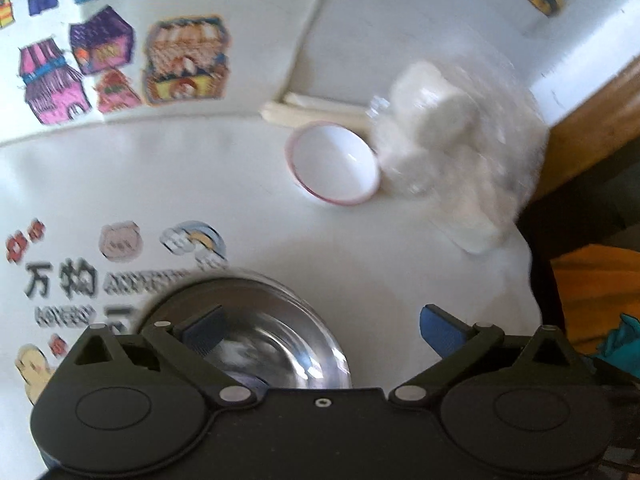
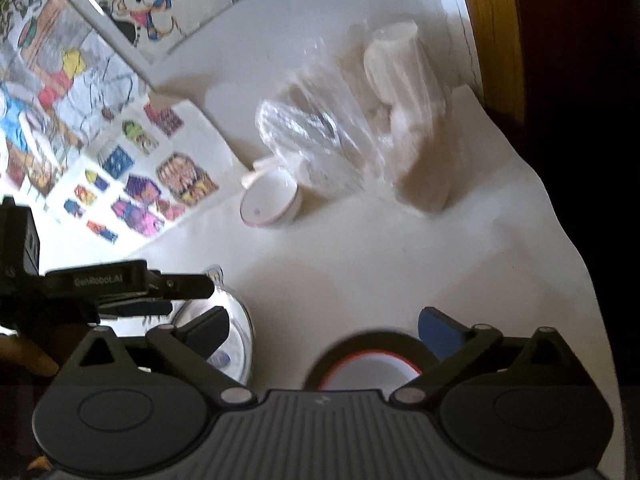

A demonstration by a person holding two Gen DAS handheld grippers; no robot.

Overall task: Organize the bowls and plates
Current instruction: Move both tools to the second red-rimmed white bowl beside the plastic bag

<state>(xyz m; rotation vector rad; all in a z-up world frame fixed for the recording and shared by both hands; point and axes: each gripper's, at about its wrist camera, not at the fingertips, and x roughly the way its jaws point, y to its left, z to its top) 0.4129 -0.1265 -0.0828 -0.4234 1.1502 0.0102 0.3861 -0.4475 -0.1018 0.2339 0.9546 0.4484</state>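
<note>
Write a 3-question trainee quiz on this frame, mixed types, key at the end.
1. True or false: the left gripper is clamped on the steel bowl.
2. What touches the small white bowl on its right in the left wrist view? A) the plastic bag of white rolls B) a fork C) a red mug
3. Fill in: below the right gripper sits a white bowl with a ___ rim.

Key: 1 false, both grippers are open; 2 A; 3 red.

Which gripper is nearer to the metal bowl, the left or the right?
Left. The left gripper hangs open directly over the metal bowl. The right gripper is beside it, above a dark bowl.
</note>
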